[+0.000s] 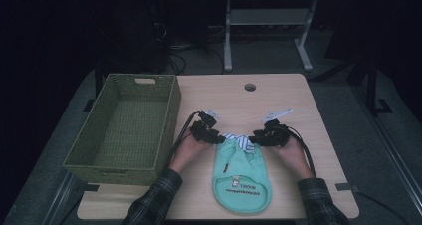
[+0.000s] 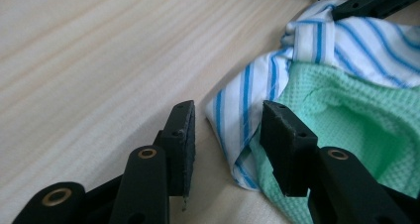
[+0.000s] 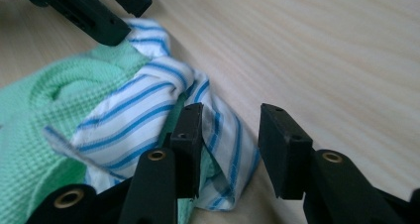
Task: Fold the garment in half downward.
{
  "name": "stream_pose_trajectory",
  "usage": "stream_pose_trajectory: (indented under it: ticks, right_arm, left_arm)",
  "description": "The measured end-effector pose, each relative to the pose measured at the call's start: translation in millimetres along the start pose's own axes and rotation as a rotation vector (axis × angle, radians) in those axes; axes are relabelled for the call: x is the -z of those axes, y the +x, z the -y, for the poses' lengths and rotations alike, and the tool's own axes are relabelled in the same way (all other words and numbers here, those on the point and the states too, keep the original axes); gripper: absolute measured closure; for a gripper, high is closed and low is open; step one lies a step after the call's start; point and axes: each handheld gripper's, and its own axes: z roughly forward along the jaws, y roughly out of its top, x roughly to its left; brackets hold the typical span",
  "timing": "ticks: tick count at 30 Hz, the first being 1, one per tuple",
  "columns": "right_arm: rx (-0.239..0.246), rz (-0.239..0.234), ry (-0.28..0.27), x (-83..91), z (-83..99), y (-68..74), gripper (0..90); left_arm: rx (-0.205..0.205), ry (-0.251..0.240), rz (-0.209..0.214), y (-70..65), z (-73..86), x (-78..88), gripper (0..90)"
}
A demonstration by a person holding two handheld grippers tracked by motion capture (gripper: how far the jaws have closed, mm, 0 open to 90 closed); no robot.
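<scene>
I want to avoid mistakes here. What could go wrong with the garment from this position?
Both grippers, left and right, are open at the garment. Their jaws straddle only its striped edge, so closing may catch the thin lining and miss the green layer. The basket stands left, so a loose grip might drop it on the way.

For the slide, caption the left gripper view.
Open left gripper straddling the striped edge of a green garment on the wooden table.

Green woven basket (image 1: 124, 130) on wooden table (image 1: 298, 115), grey desk frame (image 1: 268, 21) behind
</scene>
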Motion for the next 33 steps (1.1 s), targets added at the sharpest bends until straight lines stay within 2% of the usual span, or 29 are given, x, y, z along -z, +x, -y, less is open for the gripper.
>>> stream_pose_trajectory:
  ticks: [3, 8, 11, 14, 18, 20, 23, 25, 29, 33]
  right_arm:
    - [0.006, 0.001, 0.006, -3.1, 1.3, 0.3, 64.6]
    - [0.021, 0.011, 0.007, -2.2, 4.1, 0.4, 69.8]
    - [0.051, 0.045, 0.018, -1.0, 5.1, 5.4, 77.7]
    - [0.047, 0.041, 0.017, -1.0, 5.8, 6.9, 81.1]
    - [0.041, 0.034, 0.012, -1.1, 6.5, 7.1, 85.4]
    - [0.041, 0.035, 0.016, -1.1, 6.0, 7.7, 86.0]
    - [0.052, 0.038, 0.008, -1.5, 5.9, 8.2, 86.4]
    - [0.068, 0.057, 0.016, -1.1, 4.5, 8.3, 86.6]
    - [0.063, 0.058, -0.007, 2.2, 0.0, 5.5, 86.6]
    - [0.062, 0.063, -0.063, 12.0, -8.4, 6.2, 86.6]
  left_arm:
    - [0.012, -0.02, 0.0, -1.0, 1.4, -1.5, 59.1]
    - [-0.013, -0.021, 0.0, -2.6, 2.6, -1.7, 61.4]
    - [-0.041, -0.02, -0.008, -6.8, 3.2, -2.4, 69.1]
    - [-0.056, -0.019, -0.022, -10.6, 3.8, -2.9, 74.7]
    - [-0.056, -0.008, -0.009, -11.1, 3.9, -2.4, 83.9]
    - [-0.056, -0.004, -0.008, -11.3, 3.7, -2.3, 85.5]
    - [-0.068, 0.005, -0.027, -14.0, 2.6, -2.0, 86.3]
    - [-0.067, 0.017, -0.027, -14.2, 1.9, -0.1, 86.5]
    - [-0.053, -0.014, -0.027, -13.4, 0.4, 8.8, 86.7]
    - [-0.058, -0.066, -0.045, -16.0, -4.7, 26.3, 86.6]
